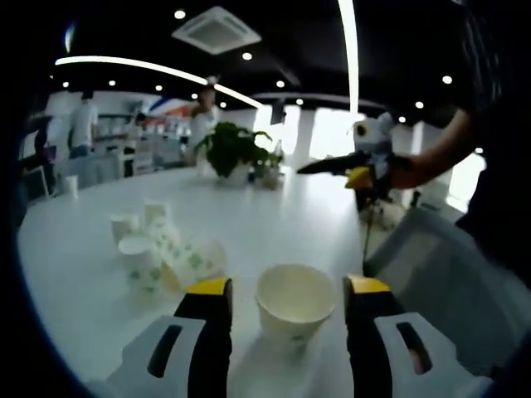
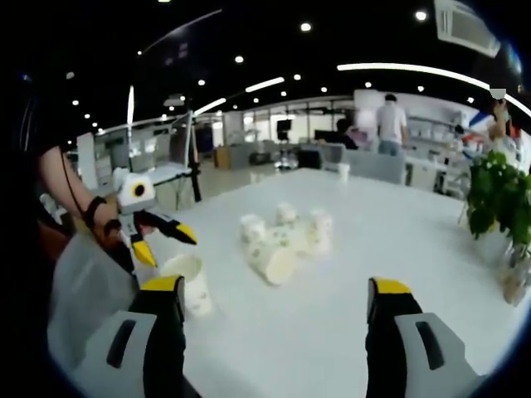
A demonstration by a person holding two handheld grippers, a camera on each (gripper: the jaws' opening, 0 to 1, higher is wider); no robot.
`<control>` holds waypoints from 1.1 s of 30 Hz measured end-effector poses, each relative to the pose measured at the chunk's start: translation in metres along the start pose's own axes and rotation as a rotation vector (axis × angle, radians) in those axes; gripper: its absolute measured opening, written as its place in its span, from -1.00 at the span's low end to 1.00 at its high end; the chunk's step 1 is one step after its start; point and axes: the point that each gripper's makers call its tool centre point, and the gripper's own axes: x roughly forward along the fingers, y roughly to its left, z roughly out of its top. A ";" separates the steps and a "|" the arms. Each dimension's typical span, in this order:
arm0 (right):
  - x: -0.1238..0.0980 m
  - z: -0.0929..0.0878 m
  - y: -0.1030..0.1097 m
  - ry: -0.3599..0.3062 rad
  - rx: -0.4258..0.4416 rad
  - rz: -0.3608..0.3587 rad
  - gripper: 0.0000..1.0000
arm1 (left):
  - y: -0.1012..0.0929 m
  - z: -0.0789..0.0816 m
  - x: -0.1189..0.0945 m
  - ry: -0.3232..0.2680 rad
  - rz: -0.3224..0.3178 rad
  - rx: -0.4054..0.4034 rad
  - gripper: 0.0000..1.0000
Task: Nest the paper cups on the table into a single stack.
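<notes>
An upright white paper cup point(image 1: 294, 305) stands on the white table point(image 1: 274, 215), seen between the jaws of my left gripper point(image 1: 286, 288), which is open with a gap on each side. In the right gripper view the same cup point(image 2: 188, 284) sits just below the left gripper point(image 2: 170, 249), whose jaws are spread. Several green-patterned paper cups point(image 1: 162, 249) cluster at the left, some upright and some lying down. That cluster point(image 2: 282, 240) lies ahead of my right gripper point(image 2: 278, 288), which is open with nothing between its jaws. A hand holds the right gripper point(image 1: 332, 170) above the table's right side.
A potted plant point(image 1: 232, 151) stands at the far side of the table, and a lone cup point(image 1: 70, 184) at its far left edge. A grey chair point(image 1: 431, 274) is by the near right edge. People stand in the background.
</notes>
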 end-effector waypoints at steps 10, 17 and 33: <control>0.002 0.002 -0.001 -0.002 -0.001 0.001 0.78 | 0.010 0.007 -0.004 -0.026 0.034 0.000 0.25; 0.003 0.004 0.000 -0.002 -0.001 0.003 0.78 | 0.016 0.009 -0.007 -0.026 0.059 0.006 0.35; 0.005 0.004 0.001 -0.004 0.002 0.006 0.77 | 0.038 0.017 -0.014 -0.065 0.156 -0.012 0.97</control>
